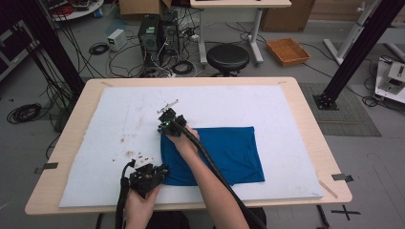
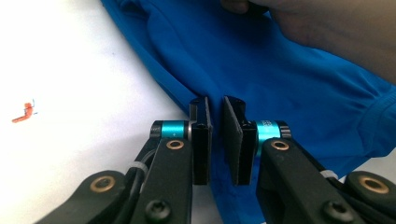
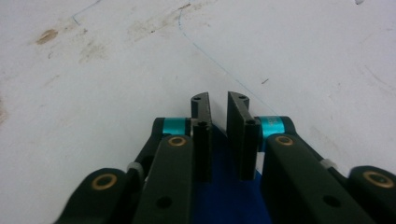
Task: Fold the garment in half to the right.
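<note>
White padding (image 1: 119,143) is covering the wooden table (image 1: 305,124), with the blue cloth (image 1: 229,152) lying folded flat on it right of centre, while a black stool (image 1: 228,57) and cable clutter are sitting on the floor beyond the table's far edge. Left gripper (image 1: 160,172) is sitting at the cloth's near-left corner, its jaws nearly pressed together and pinching the cloth's edge there. Right gripper (image 1: 168,123) is resting at the cloth's far-left corner, jaws drawn close with blue fabric running between them, though I cannot tell whether they are gripping it.
</note>
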A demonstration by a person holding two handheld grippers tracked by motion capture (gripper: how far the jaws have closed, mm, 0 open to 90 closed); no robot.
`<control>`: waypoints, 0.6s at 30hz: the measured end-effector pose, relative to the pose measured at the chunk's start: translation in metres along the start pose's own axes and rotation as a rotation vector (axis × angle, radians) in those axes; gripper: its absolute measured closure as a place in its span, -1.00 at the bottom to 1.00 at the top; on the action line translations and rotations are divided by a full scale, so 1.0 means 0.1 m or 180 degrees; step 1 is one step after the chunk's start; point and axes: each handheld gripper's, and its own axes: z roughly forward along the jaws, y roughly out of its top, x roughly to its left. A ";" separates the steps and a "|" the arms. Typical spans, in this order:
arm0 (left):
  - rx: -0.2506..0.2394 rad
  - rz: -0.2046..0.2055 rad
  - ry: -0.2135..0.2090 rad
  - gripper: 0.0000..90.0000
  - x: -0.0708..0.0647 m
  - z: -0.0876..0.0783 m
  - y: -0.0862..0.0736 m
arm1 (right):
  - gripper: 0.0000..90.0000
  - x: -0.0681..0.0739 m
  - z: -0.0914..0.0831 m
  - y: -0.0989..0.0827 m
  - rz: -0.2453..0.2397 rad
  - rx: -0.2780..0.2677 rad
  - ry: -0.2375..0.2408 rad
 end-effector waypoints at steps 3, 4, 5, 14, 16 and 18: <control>-0.0009 0.0016 0.0006 0.81 0.00 0.00 0.00 | 0.94 0.00 -0.03 0.01 -0.0029 -0.0018 0.0001; -0.0013 0.0020 0.0005 0.81 -0.01 0.00 0.00 | 0.95 -0.01 -0.05 0.01 -0.0025 -0.0032 -0.0004; -0.0013 0.0021 0.0004 0.81 -0.01 0.00 0.00 | 0.95 -0.01 -0.07 0.02 0.0005 -0.0048 0.0013; -0.0099 0.0103 -0.0018 0.84 -0.06 -0.09 0.03 | 0.95 -0.09 -0.35 0.08 0.0052 -0.0265 0.0098; -0.0178 0.0192 -0.0058 0.85 -0.14 -0.17 0.09 | 0.94 -0.13 -0.44 0.08 0.0078 -0.0338 0.0133; -0.0223 0.0263 -0.0070 0.85 -0.21 -0.21 0.13 | 0.95 -0.18 -0.55 0.07 0.0123 -0.0395 0.0175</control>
